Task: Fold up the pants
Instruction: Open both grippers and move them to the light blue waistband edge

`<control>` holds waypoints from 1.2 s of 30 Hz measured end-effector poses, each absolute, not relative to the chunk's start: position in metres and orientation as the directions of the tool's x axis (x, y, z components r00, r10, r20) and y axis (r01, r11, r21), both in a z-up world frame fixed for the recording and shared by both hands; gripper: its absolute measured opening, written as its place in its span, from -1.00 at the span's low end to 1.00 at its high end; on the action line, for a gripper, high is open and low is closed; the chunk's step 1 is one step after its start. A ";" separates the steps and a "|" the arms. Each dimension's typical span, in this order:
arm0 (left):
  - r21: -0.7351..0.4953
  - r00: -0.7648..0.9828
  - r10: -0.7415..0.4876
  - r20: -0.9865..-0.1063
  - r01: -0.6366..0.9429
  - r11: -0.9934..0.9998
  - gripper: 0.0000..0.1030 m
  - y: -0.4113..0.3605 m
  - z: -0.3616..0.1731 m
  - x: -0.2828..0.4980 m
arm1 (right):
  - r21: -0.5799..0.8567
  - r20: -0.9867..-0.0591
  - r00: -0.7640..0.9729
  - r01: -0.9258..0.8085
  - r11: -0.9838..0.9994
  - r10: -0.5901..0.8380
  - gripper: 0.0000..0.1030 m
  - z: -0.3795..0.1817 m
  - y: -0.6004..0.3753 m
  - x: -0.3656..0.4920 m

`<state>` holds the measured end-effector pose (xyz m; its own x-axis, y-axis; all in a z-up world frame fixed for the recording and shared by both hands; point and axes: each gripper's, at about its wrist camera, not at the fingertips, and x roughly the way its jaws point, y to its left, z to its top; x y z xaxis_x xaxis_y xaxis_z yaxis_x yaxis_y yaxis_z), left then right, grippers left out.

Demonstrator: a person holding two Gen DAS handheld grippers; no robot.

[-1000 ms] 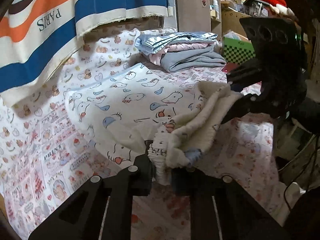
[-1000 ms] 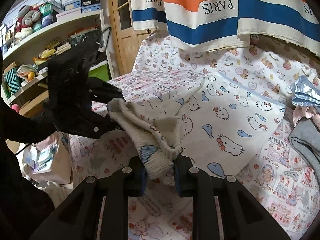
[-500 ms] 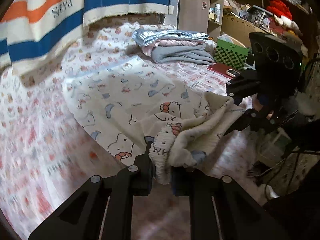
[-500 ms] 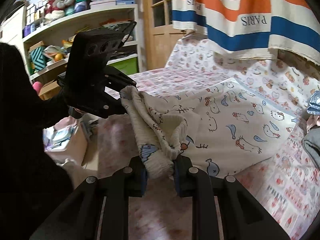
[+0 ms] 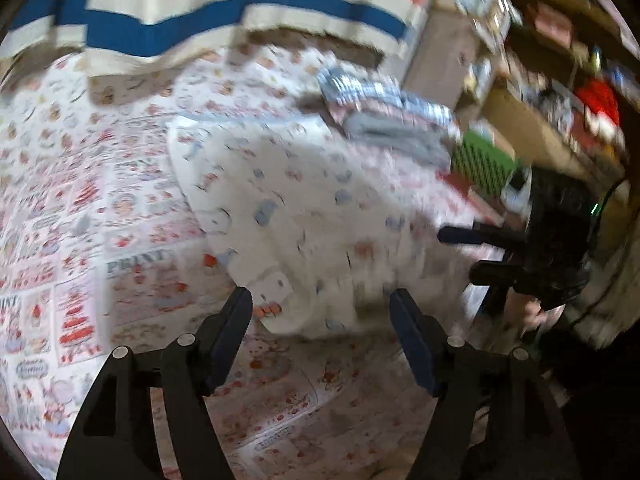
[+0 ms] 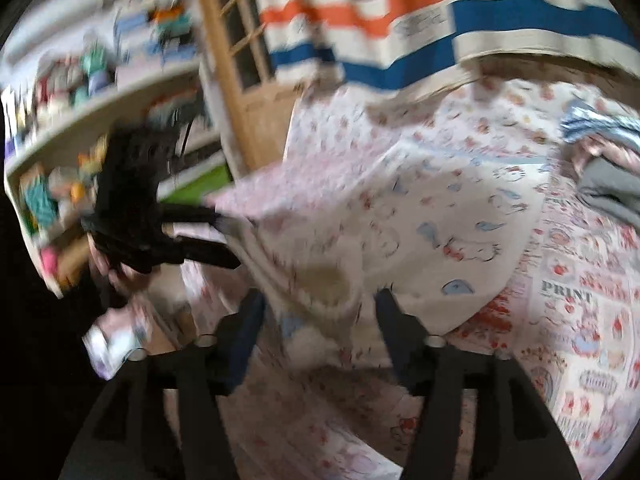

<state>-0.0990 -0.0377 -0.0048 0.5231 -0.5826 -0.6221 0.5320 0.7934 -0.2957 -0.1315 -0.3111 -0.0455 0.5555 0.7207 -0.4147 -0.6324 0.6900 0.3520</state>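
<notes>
White pants point(image 5: 304, 216) printed with small blue and red cartoon figures lie spread on the patterned bed sheet point(image 5: 80, 208). In the left wrist view my left gripper point(image 5: 320, 312) has its jaws opening, wide apart, and the pants' near edge sits just beyond the fingertips without touching the pads. My right gripper point(image 5: 456, 252) shows at the pants' right edge, fingers apart. In the right wrist view my right gripper point(image 6: 318, 308) is opening too, with the bunched waistband point(image 6: 320, 284) loose between its fingers. My left gripper point(image 6: 228, 240) is at the pants' left edge. Both views are blurred.
A stack of folded clothes point(image 5: 392, 120) lies at the far side of the bed. A striped cloth point(image 5: 200, 8) hangs behind it. Shelves point(image 6: 100, 120) full of items and a wooden door point(image 6: 248, 80) stand beside the bed. A green checkered box point(image 5: 484, 160) sits near the bed's edge.
Both grippers, shut on the bunched waistband before, have opened and let it go. The pants have dropped onto the sheet. Both hands have moved and rolled, and the views blur.
</notes>
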 end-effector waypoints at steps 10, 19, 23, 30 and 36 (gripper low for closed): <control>-0.209 0.718 -0.447 -0.533 0.401 0.892 0.40 -0.025 0.051 0.012 | 0.354 -0.396 0.798 -0.323 0.878 0.454 0.36 0.021 -0.370 -0.017; -0.318 0.558 -0.410 -0.721 0.258 0.912 0.29 -0.013 0.003 0.170 | 0.398 -0.598 0.661 -0.246 0.884 0.453 0.36 -0.012 -0.406 0.127; -0.323 0.520 -0.409 -0.749 0.252 0.912 0.28 -0.019 -0.018 0.196 | 0.386 -0.640 0.625 -0.240 0.891 0.446 0.36 -0.029 -0.407 0.155; -0.256 0.486 -0.372 -0.791 0.289 0.922 0.28 -0.034 -0.038 0.222 | 0.331 -0.710 0.559 -0.270 0.904 0.427 0.36 -0.056 -0.384 0.193; -0.218 0.487 -0.375 -0.789 0.350 0.911 0.26 -0.042 -0.043 0.228 | 0.273 -0.734 0.555 -0.287 0.918 0.392 0.36 -0.064 -0.376 0.204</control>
